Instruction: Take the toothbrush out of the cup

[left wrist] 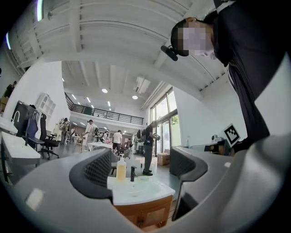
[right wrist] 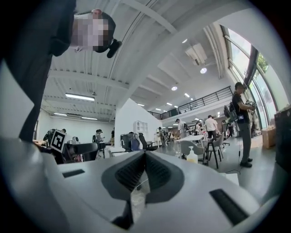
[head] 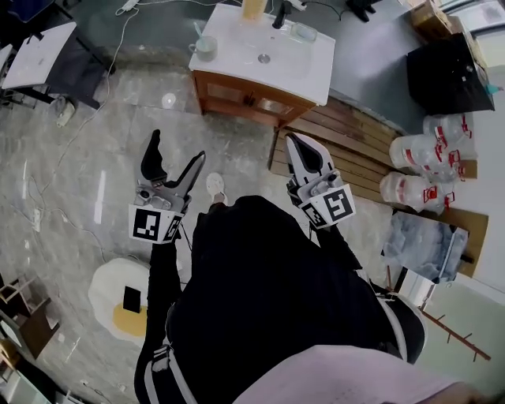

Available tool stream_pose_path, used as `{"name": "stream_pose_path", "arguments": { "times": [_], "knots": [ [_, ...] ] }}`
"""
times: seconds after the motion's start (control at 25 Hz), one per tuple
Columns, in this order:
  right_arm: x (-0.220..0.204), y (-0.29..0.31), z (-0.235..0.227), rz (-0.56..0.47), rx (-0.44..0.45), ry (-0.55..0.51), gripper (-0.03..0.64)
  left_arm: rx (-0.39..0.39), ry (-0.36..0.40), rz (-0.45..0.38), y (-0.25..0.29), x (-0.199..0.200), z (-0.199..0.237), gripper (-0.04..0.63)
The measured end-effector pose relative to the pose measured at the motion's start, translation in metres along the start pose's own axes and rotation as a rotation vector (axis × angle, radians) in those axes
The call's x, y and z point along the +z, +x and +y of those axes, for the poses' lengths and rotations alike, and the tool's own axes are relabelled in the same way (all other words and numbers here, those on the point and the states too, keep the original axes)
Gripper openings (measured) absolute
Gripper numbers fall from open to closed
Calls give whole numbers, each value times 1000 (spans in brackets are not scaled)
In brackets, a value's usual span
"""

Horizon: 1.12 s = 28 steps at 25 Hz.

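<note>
In the head view a pale cup (head: 205, 48) with a toothbrush (head: 197, 31) standing in it sits on the left corner of a white washbasin top (head: 308, 67), far ahead of me. Both grippers hang in the air well short of the basin. My left gripper (head: 177, 150) is open with nothing between its jaws. My right gripper (head: 296, 144) is shut and empty. In the left gripper view, the washbasin (left wrist: 136, 191) shows between the spread jaws of the left gripper (left wrist: 138, 175); the cup is hidden there. The right gripper (right wrist: 145, 157) has its jaws pressed together.
The basin sits on a wooden cabinet (head: 245, 99), with a faucet (head: 279, 16) and a soap bottle (head: 252, 8) at its back. Wooden pallets (head: 355, 146), plastic jugs (head: 426, 158) and a black box (head: 450, 75) lie to the right. A white round object (head: 118, 296) is on the floor at left.
</note>
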State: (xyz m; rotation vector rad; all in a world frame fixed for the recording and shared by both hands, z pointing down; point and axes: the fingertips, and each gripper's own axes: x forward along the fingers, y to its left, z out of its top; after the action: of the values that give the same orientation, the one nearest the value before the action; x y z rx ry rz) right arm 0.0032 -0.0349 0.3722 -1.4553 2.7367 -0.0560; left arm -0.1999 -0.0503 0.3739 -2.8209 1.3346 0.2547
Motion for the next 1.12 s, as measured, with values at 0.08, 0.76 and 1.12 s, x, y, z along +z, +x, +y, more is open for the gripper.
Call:
{"name": "stream_pose_path", "arguments": {
  "times": [0.08,0.76,1.12],
  "knots": [
    [7,33,-10,-20,-26,1,0,-23,10,2,21,3,32,399],
    [6,148,-108,-25,12,-14,0,34,-43,30,150,-28,119,399],
    [-12,183,-161,-24,78,-17,0,95,-50,95,217,-82,157,397]
  ]
}}
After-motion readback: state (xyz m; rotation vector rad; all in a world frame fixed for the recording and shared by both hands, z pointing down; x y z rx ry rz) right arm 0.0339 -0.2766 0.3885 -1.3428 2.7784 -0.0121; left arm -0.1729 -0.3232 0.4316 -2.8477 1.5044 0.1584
